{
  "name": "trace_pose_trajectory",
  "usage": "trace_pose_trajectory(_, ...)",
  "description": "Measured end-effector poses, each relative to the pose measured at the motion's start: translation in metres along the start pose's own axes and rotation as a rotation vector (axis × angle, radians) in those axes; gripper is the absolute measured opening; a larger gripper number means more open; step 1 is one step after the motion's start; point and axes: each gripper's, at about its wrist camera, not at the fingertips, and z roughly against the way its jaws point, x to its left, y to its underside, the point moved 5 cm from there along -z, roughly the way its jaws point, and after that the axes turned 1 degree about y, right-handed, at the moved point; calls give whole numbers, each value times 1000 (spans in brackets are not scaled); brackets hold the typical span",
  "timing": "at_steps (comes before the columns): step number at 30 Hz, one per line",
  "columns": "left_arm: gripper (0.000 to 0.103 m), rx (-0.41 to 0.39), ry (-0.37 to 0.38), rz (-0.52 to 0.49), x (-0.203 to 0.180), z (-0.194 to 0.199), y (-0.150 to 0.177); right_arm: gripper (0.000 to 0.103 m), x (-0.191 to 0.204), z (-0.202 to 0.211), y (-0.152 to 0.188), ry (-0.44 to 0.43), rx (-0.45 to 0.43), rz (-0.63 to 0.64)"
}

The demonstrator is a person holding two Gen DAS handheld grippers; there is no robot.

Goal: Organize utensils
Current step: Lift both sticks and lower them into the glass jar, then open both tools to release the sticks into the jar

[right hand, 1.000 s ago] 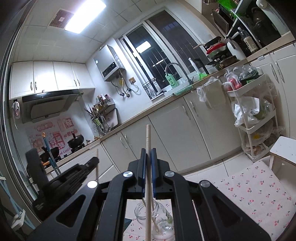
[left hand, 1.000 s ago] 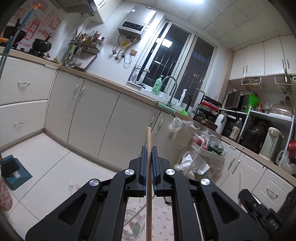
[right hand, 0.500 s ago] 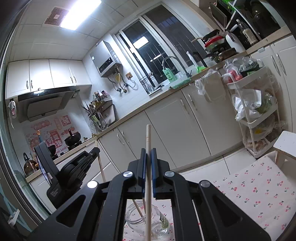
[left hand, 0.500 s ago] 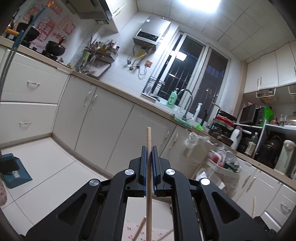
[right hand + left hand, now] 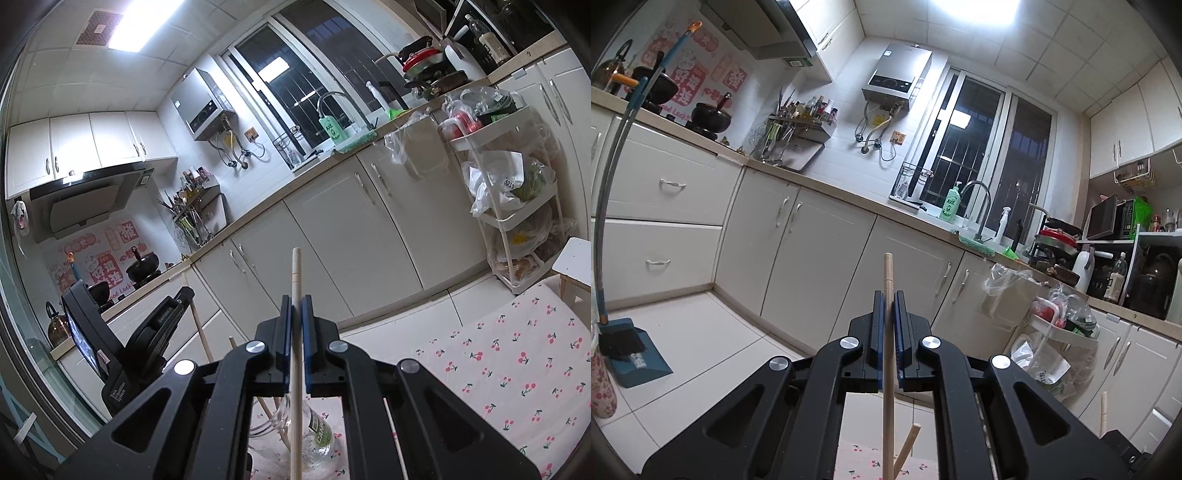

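Left gripper (image 5: 889, 317): jaws closed tight on a wooden chopstick (image 5: 888, 350), held upright, top end well above the blue pads, lower end running out of the bottom of the frame. Right gripper (image 5: 295, 321): same condition, jaws pinched on a second chopstick (image 5: 295, 332), upright, lower end passing in front of the glass jar (image 5: 310, 428).

Changes over the last second: both grippers lowered, cabinets and counter risen in both views. Jar drawn closer under the right gripper. In the left view, jar gone from sight below the frame; only the tip of a chopstick already lodged there (image 5: 907, 448) left showing beside the held one. Grip unchanged on both sides. Judgement: both sticks on descent toward the jar mouth, insertion not yet confirmed.

Jar standing on the cherry-print cloth (image 5: 517, 369), near its left edge in the right view, with at least two sticks leaning inside.

Hidden or unclear:
- Lower tips of both held chopsticks cut off; position against the jar rim not determinable.
- Jar mouth masked by the right gripper's body.
- Left gripper's body seen at left in the right view, tips partly obscured.
- Support beneath the cloth not identifiable.
- Count of sticks in the jar uncertain.
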Motion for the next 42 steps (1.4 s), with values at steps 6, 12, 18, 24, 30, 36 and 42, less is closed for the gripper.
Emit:
trace_pose_trajectory(6, 5, 14, 1, -34, -3, 4, 14, 6, -4, -3, 5, 6, 9, -9)
trace_pose_trajectory(12, 5, 45, 15, -79, -7, 14, 28, 6, -6, -3, 4, 7, 5, -18)
trace_pose_trajectory(18, 5, 110, 36, -129, -3, 29, 42, 6, -3, -3, 1, 2, -7, -39)
trace_pose_trajectory(24, 6, 146, 59, -178, 7, 62, 41, 6, 8, -11, -8, -23, -61, -107)
trace_pose_trajectory(30, 32, 163, 21, -147, 40, 102, 41, 6, 18, -37, -16, -31, -140, -180)
trace_pose_trajectory(36, 37, 183, -25, -79, 74, 113, 47, 6, 17, -67, -16, -3, -170, -228)
trace_pose_trajectory(42, 37, 197, -18, -32, 86, 110, 44, 6, 24, -80, -10, 17, -183, -192)
